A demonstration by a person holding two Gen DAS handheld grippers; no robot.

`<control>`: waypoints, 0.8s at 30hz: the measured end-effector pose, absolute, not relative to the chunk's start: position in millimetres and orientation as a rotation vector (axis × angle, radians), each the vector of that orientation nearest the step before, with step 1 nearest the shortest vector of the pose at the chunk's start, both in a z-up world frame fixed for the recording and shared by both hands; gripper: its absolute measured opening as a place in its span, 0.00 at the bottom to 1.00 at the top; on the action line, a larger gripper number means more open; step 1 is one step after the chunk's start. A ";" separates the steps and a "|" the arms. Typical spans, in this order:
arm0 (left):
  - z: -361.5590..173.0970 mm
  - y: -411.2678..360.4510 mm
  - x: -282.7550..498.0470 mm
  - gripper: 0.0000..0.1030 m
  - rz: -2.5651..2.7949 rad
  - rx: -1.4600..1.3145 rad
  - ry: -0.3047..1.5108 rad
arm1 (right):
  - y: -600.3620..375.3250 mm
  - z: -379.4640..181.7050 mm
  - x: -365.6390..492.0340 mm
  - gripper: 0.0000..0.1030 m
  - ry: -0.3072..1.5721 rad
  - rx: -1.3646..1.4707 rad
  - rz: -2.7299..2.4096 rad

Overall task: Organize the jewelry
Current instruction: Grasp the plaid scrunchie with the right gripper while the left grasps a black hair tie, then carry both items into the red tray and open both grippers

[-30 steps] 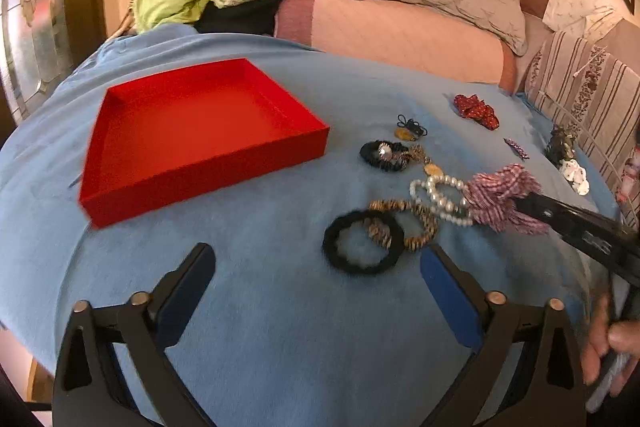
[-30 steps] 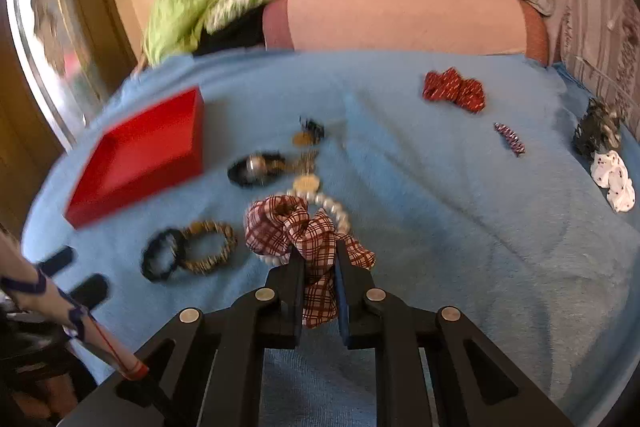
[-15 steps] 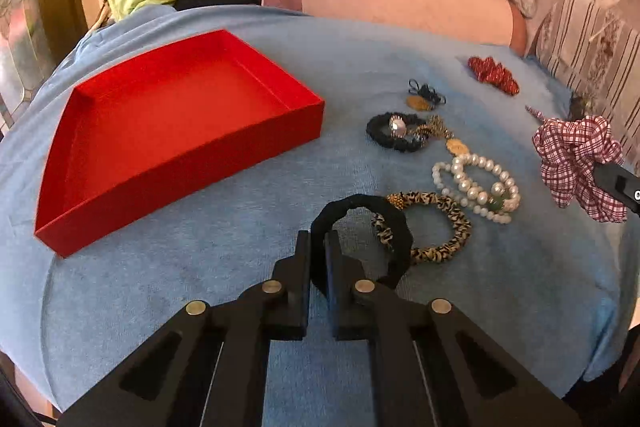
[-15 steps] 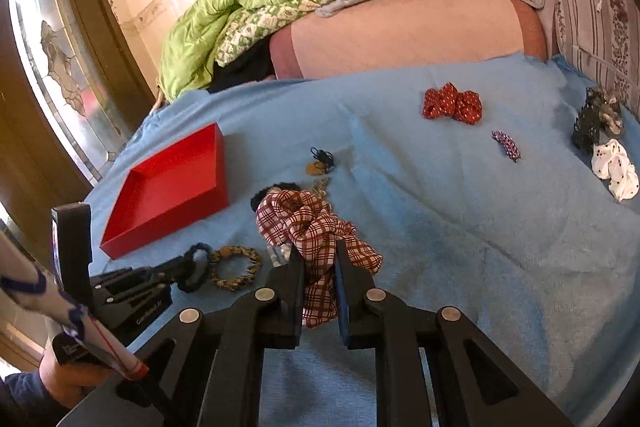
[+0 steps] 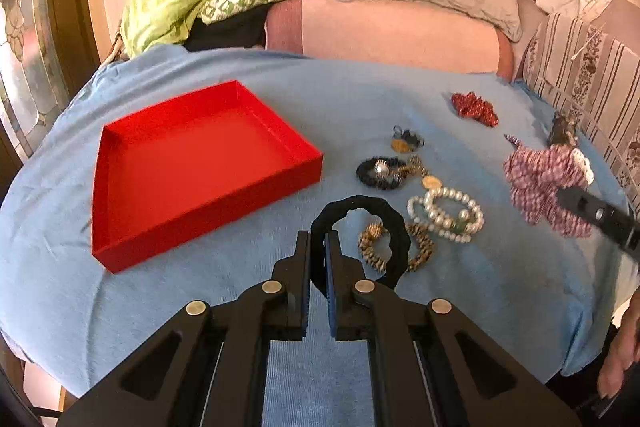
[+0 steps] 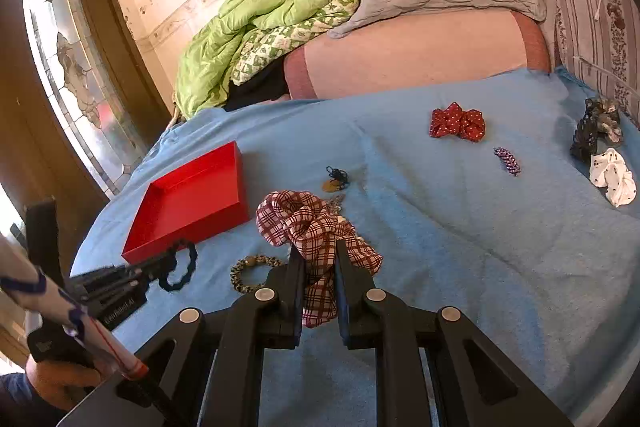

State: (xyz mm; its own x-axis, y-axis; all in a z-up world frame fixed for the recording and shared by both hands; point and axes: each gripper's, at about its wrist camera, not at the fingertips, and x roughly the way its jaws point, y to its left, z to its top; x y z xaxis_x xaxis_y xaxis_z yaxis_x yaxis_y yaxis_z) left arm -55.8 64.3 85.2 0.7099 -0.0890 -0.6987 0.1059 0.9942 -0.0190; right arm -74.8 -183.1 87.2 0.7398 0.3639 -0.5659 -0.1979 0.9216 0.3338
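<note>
A shallow red square cardboard tray [image 5: 192,167] sat on the blue blanket [image 5: 280,367] that covered the bed. Nothing was in the tray yet.

The left gripper [image 5: 318,263] was pinched tight on a black ruffled hair band [image 5: 362,239]. The band hung just past the tray's near right corner, and its far side looked a little off the blanket. The right gripper [image 6: 320,269] was clamped on a red and white checked cloth scrunchie [image 6: 312,223]. In the left view that scrunchie was far to the right of the tray, held up in the air.

More things lay to the right of the tray: a brown spotted bead bracelet [image 5: 416,247], a white pearl bracelet [image 5: 448,215], a small black band with a shiny bit [image 5: 380,169], and a gold charm with a dark cord [image 5: 406,141]. Farther right and back was a red dotted scrunchie [image 6: 458,123]. The dark thing at the far right edge [image 6: 596,127] was too small to tell, maybe a hair clip.

The step seemed to be this: both pieces were picked up and ready to go to the tray. Next, each gripper would likely need to move over the tray's open top, go low, and let go so the soft band and scrunchie dropped inside and did not hang on the wall.
</note>
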 end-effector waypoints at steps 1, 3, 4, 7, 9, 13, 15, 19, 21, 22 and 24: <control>87.6 64.3 -54.8 0.06 -0.108 0.023 0.771 | -183.0 87.3 -75.2 0.14 0.670 0.261 0.316; 94.6 62.9 -49.4 0.06 -0.112 0.025 0.762 | -182.8 87.1 -75.3 0.14 0.666 0.261 0.317; 99.3 61.9 -45.4 0.06 -0.113 0.027 0.756 | -183.1 86.4 -74.9 0.14 0.667 0.263 0.317; 110.0 59.3 -37.7 0.06 -0.124 0.034 0.737 | -182.0 84.9 -73.0 0.14 0.674 0.270 0.321; 115.3 58.5 -33.5 0.06 -0.127 0.043 0.729 | -178.6 84.2 -70.6 0.14 0.691 0.270 0.328; 125.7 61.7 -18.7 0.06 -0.130 0.041 0.715 | -169.9 87.6 -62.9 0.14 0.714 0.274 0.358; 129.2 68.9 -9.6 0.06 -0.132 0.022 0.711 | -164.5 92.1 -58.9 0.14 0.715 0.265 0.366; 135.4 92.1 11.2 0.06 -0.107 -0.012 0.704 | -151.5 104.0 -40.2 0.14 0.724 0.265 0.392; 136.8 103.6 19.9 0.06 -0.093 -0.023 0.700 | -142.7 110.5 -27.9 0.14 0.730 0.268 0.408; 137.0 113.8 27.1 0.06 -0.077 -0.035 0.700 | -137.6 112.9 -21.6 0.14 0.735 0.266 0.413; 136.5 127.9 36.8 0.06 -0.054 -0.052 0.700 | -124.0 117.3 -7.6 0.14 0.744 0.255 0.424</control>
